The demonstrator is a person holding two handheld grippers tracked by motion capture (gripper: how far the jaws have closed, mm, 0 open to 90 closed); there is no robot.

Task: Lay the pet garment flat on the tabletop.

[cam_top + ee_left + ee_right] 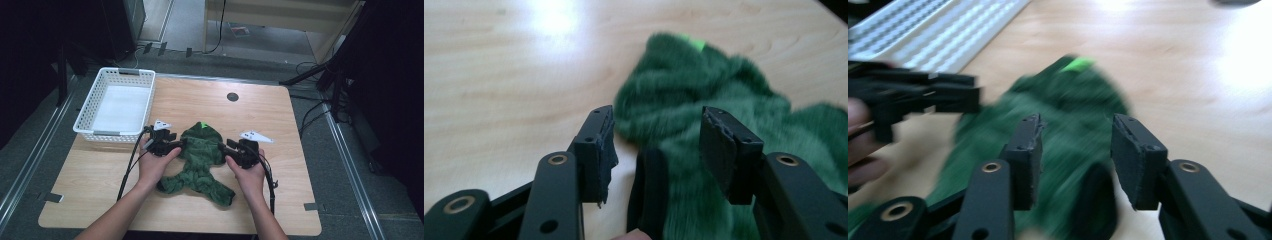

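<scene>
Dark green garment point(201, 159) crumpled at table point(280, 200) centre, flanked by left gripper point(172, 146) at 9 o'clock and right gripper point(225, 147) at 3 o'clock, jaws apart; white basket point(90, 107) at 10 o'clock, nothing inside.

Motion blur smears the green fleece garment point(1068, 125) in the right gripper view, and the left gripper point(918, 97) opposite is soft and cut off at the frame's left edge. In the high view, both hands cover parts of the garment's sides. The white basket point(943, 30) runs off the top-left corner.
</scene>
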